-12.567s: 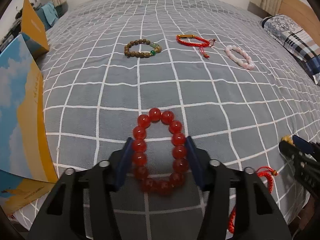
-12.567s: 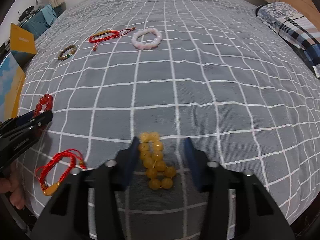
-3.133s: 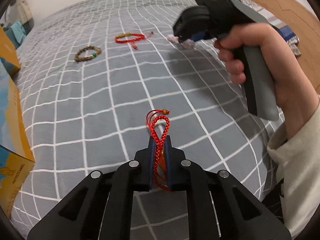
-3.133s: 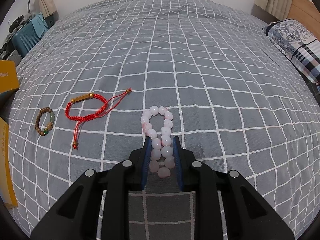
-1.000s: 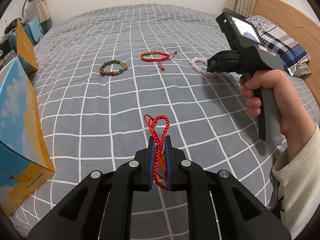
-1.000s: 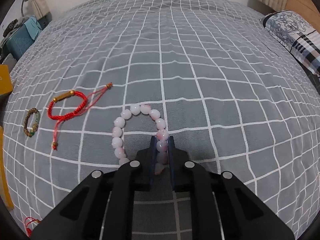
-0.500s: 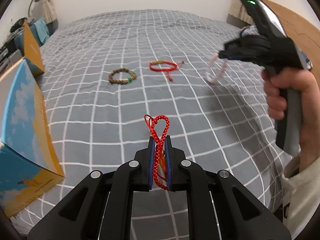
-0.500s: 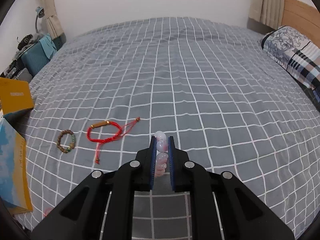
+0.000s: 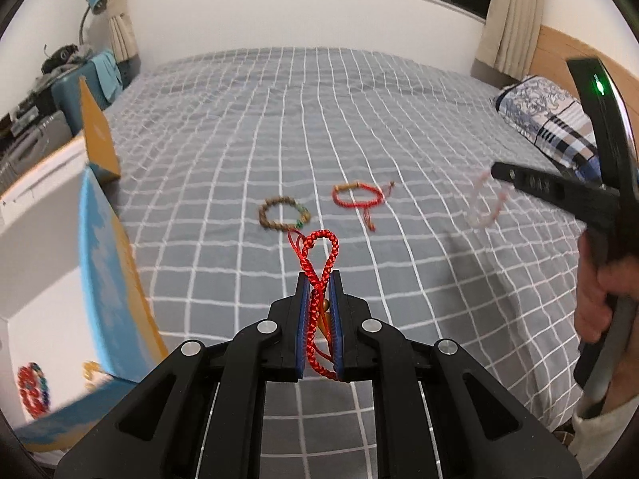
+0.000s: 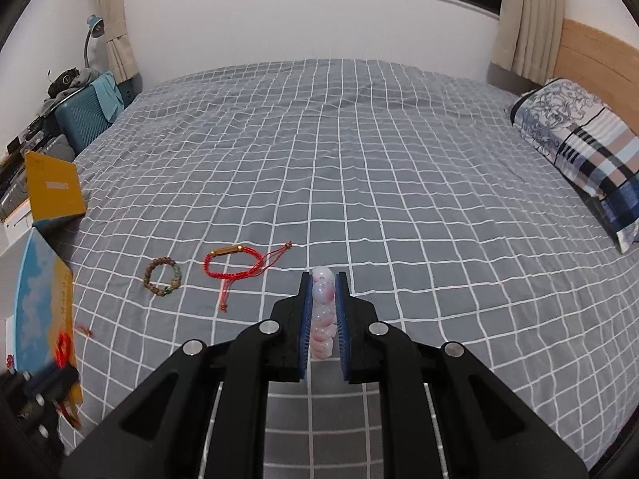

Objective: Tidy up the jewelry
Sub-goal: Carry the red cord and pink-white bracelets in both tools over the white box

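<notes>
Pinching limp red braided cord bracelet [image 9: 317,263] in left gripper [image 9: 318,279], slippery pink bead bracelet [image 10: 322,303] in right gripper [image 10: 322,281]; carried toward nine o'clock.

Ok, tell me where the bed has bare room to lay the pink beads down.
Bare bedspread runs from the red cord bracelet right to the pillow, and on to the far edge. It is crowded on the left: the brown bead bracelet lies beside the red one, near the box.
</notes>
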Available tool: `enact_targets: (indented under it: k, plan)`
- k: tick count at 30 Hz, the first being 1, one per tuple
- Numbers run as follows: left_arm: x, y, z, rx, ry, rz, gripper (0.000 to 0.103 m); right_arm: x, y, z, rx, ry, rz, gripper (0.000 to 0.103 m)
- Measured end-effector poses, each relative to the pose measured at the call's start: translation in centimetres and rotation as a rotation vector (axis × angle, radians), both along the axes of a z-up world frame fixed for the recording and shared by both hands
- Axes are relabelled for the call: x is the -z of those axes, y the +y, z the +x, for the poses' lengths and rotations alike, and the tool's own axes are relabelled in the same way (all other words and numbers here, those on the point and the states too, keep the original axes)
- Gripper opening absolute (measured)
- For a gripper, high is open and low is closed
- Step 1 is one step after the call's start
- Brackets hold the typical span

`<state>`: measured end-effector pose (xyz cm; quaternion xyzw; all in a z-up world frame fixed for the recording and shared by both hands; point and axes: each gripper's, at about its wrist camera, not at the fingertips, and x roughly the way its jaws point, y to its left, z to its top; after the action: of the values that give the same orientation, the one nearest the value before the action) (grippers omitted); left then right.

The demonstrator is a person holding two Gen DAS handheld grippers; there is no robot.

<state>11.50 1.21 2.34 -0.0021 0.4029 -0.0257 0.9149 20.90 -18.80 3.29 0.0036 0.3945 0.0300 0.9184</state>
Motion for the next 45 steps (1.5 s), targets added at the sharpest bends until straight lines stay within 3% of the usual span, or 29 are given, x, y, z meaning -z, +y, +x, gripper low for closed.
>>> enact_targets:
  k: [13,25,34,45]
  plan:
    - [-5.7,4.6,-0.5,-0.064,-0.036,-0.005,0.009,-4.6,4.1,-3.2,-0.039,-0.032,-0.026,0.011]
    - [-9.4,12.3,-4.2,-0.181,-0.090,0.022,0.009,-8.2,13.2,-5.7,-0.167,-0.097,-0.021,0.011]
    - [-9.6,19.5,-7.4,-0.302,-0.076,0.039,0.009,-9.9,22.3,-8.4,-0.300,-0.133,-0.009,0.011]
    - [-8.2,25.7,-10.6,-0.409,-0.040,0.043,0.009,-10.0,30.0,-11.5,-0.423,-0.138,0.002,0.011]
